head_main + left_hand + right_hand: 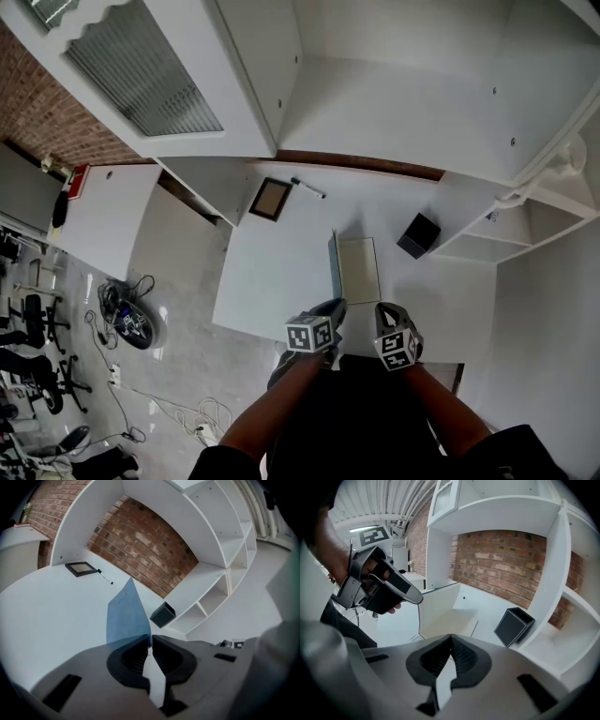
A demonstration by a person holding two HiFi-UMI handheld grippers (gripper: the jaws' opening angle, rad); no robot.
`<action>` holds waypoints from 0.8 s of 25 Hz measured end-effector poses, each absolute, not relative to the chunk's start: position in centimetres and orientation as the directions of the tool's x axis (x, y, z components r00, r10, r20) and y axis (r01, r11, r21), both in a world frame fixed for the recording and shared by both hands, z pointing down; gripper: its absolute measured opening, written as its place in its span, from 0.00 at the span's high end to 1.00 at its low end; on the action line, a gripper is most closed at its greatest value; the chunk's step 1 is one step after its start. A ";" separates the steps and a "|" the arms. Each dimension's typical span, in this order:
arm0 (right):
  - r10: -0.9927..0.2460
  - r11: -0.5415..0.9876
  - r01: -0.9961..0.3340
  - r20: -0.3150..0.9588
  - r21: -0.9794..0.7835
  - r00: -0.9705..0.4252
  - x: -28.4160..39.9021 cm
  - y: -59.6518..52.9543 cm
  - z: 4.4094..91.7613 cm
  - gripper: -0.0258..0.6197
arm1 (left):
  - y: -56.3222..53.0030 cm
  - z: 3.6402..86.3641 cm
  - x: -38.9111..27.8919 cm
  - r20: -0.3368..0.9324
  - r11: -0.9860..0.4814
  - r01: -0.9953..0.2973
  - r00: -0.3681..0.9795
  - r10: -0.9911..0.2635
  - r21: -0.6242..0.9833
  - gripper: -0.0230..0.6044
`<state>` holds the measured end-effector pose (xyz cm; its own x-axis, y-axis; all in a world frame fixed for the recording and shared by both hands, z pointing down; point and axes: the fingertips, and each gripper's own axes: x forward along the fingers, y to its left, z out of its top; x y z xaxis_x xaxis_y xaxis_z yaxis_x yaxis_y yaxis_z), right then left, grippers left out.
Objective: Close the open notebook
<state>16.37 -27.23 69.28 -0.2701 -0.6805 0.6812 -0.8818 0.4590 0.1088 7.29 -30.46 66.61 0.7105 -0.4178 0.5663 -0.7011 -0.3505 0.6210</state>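
Note:
The notebook lies near the table's front edge, its right page (358, 269) flat and its blue cover (333, 262) raised upright. In the left gripper view the cover (125, 613) stands just past the jaws, its near edge running into the narrow slit between them. My left gripper (336, 306) (150, 638) is shut on that edge. From the right gripper view the left gripper (419, 599) meets the cover's (438, 599) near corner above the flat page (450, 620). My right gripper (386, 309) (450, 637) is shut and holds nothing, hovering at the notebook's near right.
A black cube box (418, 234) (162, 614) (513, 625) stands right of the notebook. A dark-framed picture (271, 199) (81, 568) and a pen (308, 188) (105, 576) lie at the table's back. White shelves (525, 225) rise on the right, a brick wall behind.

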 end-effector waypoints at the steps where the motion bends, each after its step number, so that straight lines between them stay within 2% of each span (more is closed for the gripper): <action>1: -0.681 0.451 -0.886 0.683 0.106 -0.264 16.7 -27.1 69.3 0.96 | -30.4 66.8 7.8 0.572 -0.358 -0.699 0.714 -0.403 0.619 0.92; 15: -0.699 0.266 -0.963 0.695 0.034 -0.168 23.1 -27.1 71.1 0.96 | -30.1 71.6 15.7 0.627 -0.444 -0.653 0.744 -0.230 0.613 0.91; 20: -0.695 0.254 -0.967 0.696 0.004 -0.180 23.4 -27.6 72.2 0.96 | -30.0 73.9 17.1 0.648 -0.460 -0.654 0.735 -0.199 0.601 0.91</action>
<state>23.40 -27.64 72.16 -0.1797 -0.6955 0.6957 -0.9673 0.2535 0.0036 17.07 -29.97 73.86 0.7353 -0.1994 0.6478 -0.6539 -0.4600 0.6007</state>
